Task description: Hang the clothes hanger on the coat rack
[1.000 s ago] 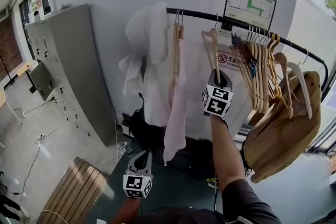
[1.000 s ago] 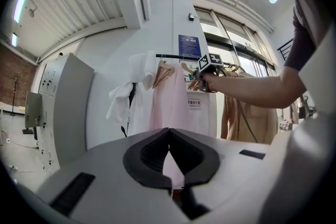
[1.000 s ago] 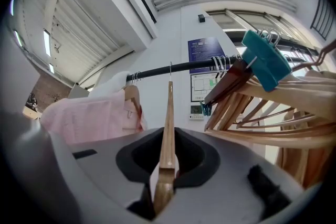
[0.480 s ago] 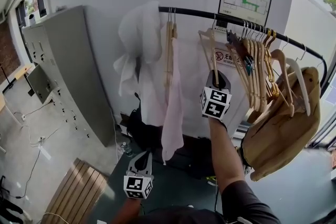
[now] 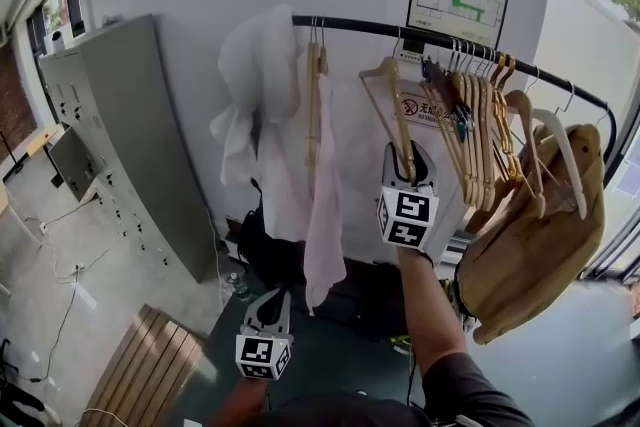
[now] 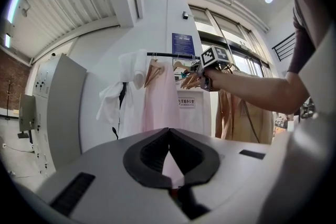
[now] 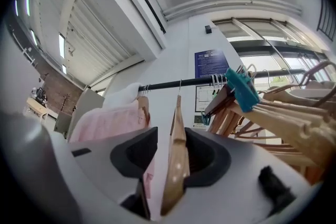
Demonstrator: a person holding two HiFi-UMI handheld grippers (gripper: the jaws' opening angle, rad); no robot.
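Note:
A bare wooden hanger [image 5: 393,100] hangs by its hook from the black coat rack rail [image 5: 350,23], between a pink garment and a bunch of hangers. My right gripper [image 5: 408,155] is raised to the hanger's lower end. Its jaws are opening, with the wood still between them. In the right gripper view the hanger [image 7: 177,155] stands upright between the two dark pads of my right gripper [image 7: 172,136], with a gap on the left side, under the rail [image 7: 163,84]. My left gripper [image 5: 268,300] hangs low and shut with nothing in it; in its own view the left gripper [image 6: 168,130] shows its tips meeting.
A white garment [image 5: 262,95] and a pink garment [image 5: 325,205] hang at the rail's left. Several wooden hangers [image 5: 470,125] and a tan coat [image 5: 530,235] crowd its right. A grey cabinet [image 5: 120,135] stands at the left, with a slatted wooden pallet [image 5: 140,365] on the floor.
The right gripper's jaws have spread apart around the hanger's lower end, and the gripper has shifted slightly. The hanger stays on the rail. The left gripper has not moved.

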